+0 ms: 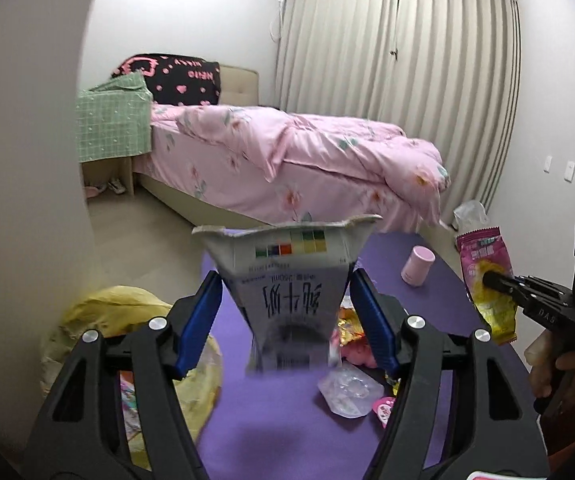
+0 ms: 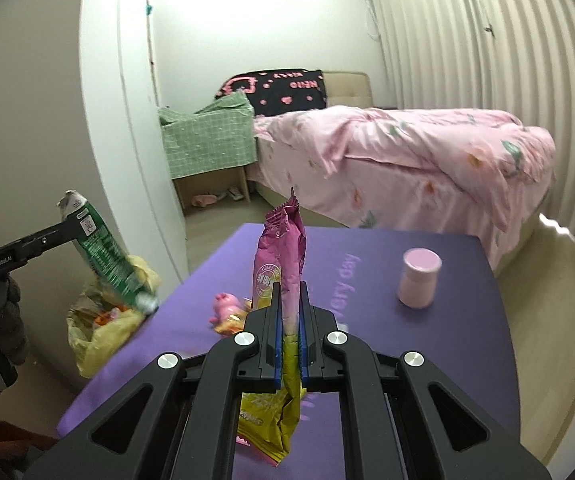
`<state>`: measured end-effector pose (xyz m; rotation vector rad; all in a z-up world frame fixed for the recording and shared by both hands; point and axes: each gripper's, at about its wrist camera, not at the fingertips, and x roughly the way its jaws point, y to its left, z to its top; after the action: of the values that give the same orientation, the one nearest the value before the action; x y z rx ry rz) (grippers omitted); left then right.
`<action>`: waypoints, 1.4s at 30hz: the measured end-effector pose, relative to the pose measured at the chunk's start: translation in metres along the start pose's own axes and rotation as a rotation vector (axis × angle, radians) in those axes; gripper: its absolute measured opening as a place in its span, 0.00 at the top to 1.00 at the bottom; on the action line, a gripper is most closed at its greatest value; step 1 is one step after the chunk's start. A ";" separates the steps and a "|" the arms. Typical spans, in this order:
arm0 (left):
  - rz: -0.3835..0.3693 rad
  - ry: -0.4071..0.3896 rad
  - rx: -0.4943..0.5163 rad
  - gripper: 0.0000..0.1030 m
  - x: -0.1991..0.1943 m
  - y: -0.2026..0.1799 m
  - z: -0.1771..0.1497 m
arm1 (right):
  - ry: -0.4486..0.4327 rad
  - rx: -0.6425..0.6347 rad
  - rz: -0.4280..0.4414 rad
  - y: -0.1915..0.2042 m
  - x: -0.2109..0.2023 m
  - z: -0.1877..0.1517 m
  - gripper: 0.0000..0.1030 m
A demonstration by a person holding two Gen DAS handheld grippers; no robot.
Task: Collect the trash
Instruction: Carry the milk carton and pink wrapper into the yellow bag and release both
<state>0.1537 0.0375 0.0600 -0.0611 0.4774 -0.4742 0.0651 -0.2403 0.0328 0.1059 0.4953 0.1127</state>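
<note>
L gripper [image 1: 287, 312] has its jaws spread fairly wide w/ a crushed milk carton [image 1: 287, 280] between them. In the left wrist view the blue pads sit at the carton's sides, but contact can't be confirmed; the carton is blurred. In the right wrist view the same carton [image 2: 103, 252] shows green, its upper part at the L gripper tips [image 2: 73, 226]. Long axis runs tilted: flared torn end up and toward the wall, bottom end down toward the yellow trash bag [image 2: 103, 320]. The bag sits on the floor just beside the purple surface [image 2: 427, 340], and the carton hangs above its mouth.

R gripper [image 2: 290, 332] has jaws narrow, clamped on a pink-and-yellow snack wrapper [image 2: 283, 264]. Wrapper's long axis is near upright: pink serrated end points up, yellow end hangs below the jaws, over the surface. From the left wrist view the wrapper [image 1: 487, 280] is pinched mid-length by the R gripper [image 1: 491, 282].

On the surface: a pink jar [image 2: 419, 278] upright, well apart from the wrapper; a pink toy pig [image 2: 225, 306] w/ more wrappers [image 1: 351, 328] near it; a clear plastic blister [image 1: 349, 392]. Pink bed [image 2: 407, 152] behind.
</note>
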 end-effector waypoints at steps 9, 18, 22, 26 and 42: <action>0.061 -0.018 -0.031 0.41 -0.030 0.035 -0.014 | -0.006 -0.080 0.059 0.046 0.006 0.014 0.93; 0.202 -0.071 -0.125 0.41 -0.045 0.096 -0.023 | 0.017 -0.114 0.097 0.077 0.022 0.017 0.93; 0.269 -0.067 -0.163 0.41 -0.037 0.124 -0.031 | 0.033 -0.131 0.109 0.087 0.031 0.016 0.93; 0.309 -0.065 -0.199 0.41 -0.026 0.145 -0.042 | 0.049 -0.149 0.105 0.094 0.038 0.012 0.93; 0.325 0.253 -0.219 0.42 0.089 0.181 -0.127 | 0.151 -0.094 0.110 0.079 0.079 -0.008 0.93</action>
<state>0.2419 0.1652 -0.1211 -0.1326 0.7723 -0.1087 0.1241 -0.1506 -0.0013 0.0331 0.6341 0.2527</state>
